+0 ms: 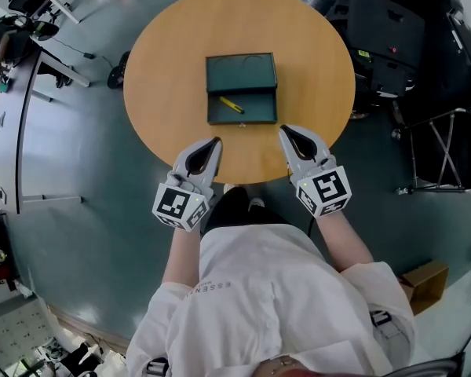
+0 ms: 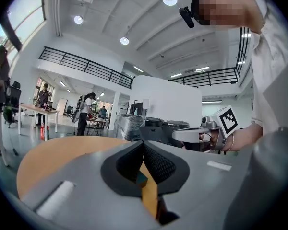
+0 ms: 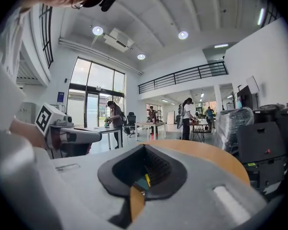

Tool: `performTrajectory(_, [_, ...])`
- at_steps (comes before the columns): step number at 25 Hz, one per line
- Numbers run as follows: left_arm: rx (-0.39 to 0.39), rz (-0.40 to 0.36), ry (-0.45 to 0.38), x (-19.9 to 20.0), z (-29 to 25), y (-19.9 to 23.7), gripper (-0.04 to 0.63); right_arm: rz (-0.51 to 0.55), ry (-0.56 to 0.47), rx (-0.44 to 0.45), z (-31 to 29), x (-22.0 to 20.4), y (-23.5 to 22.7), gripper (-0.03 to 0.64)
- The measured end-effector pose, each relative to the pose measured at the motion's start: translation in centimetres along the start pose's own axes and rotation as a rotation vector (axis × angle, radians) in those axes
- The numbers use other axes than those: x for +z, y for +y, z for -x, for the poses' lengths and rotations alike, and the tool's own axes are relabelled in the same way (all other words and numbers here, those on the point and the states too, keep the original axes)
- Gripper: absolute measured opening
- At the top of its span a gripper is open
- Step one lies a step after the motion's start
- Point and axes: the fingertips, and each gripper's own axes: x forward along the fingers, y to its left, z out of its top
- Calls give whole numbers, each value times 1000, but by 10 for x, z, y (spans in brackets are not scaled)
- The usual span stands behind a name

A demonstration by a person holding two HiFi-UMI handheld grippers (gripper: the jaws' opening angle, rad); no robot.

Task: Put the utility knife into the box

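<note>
Utility knife (image 1: pixel 231 104), yellow, lies at a slant inside the open box (image 1: pixel 242 122), in the tray half nearer the person, touching neither gripper. Box is dark green, its lid (image 1: pixel 241 72) folded back flat on the far side. It sits near the middle of the round wooden tabletop (image 1: pixel 165 69).

L & R grippers are both at the tabletop's near edge, well apart from the box and pointing toward it: left gripper (image 1: pixel 215 142) w/ its marker cube lower left, right gripper (image 1: pixel 285 131) opposite. In the left gripper view the black ribbed fingers (image 2: pixel 158 164) meet at the tips w/ nothing between them. Right gripper view shows the same: fingers (image 3: pixel 158 169) closed, empty, a sliver of green box & yellow knife seen through the gap behind them
</note>
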Motion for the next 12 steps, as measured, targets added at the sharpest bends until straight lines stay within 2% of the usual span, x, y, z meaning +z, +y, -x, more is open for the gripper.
performTrajectory(7, [-23,23,-2,-6,24,-18,8,-10,16,-7,22,-7,29,-8])
performTrajectory(12, [-53,24,3,-14,61,-31,8,0,24,-23,41,-11,63,-8])
